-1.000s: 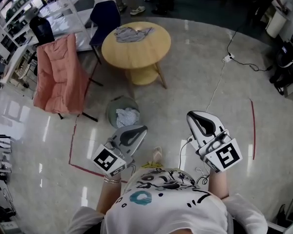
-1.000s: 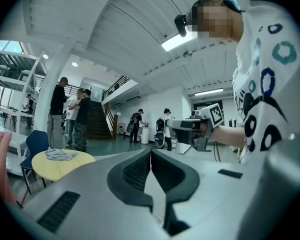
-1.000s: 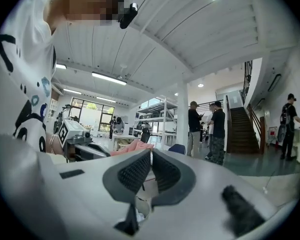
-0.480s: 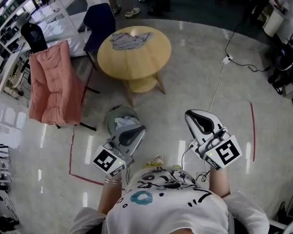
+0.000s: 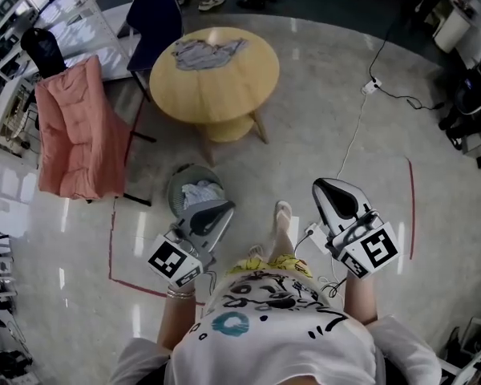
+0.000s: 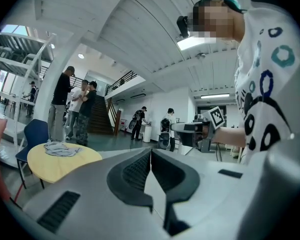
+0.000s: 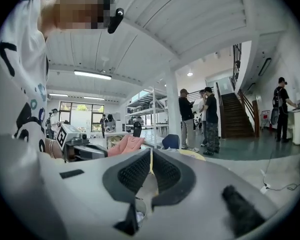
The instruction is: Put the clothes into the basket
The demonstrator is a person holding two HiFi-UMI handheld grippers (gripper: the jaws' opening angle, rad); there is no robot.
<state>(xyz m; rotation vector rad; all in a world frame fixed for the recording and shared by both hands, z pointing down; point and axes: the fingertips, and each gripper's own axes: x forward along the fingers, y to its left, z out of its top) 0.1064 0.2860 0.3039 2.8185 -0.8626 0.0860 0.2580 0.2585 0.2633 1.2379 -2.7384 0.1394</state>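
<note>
Left claw [image 5: 221, 208]: clenched, empty, lower left of centre.
Right claw [image 5: 327, 188]: clenched, empty, lower right.
Grey cloth [image 5: 202, 53]: on round desk [image 5: 224, 87], upper centre.
Basket [image 5: 175, 184]: on floor below desk, white cloth [image 5: 199, 193] inside.

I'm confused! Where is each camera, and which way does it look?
Head view: on the person's head, looking down at the round yellow wooden table, left gripper, right gripper and white shirt.
Left gripper view: rides that gripper, faces along shut jaws towards the table; shirt shows.
Right gripper view: rides its gripper, facing the pink padded chair; shirt shows.
Shared: the table, in head and left gripper views.
</note>
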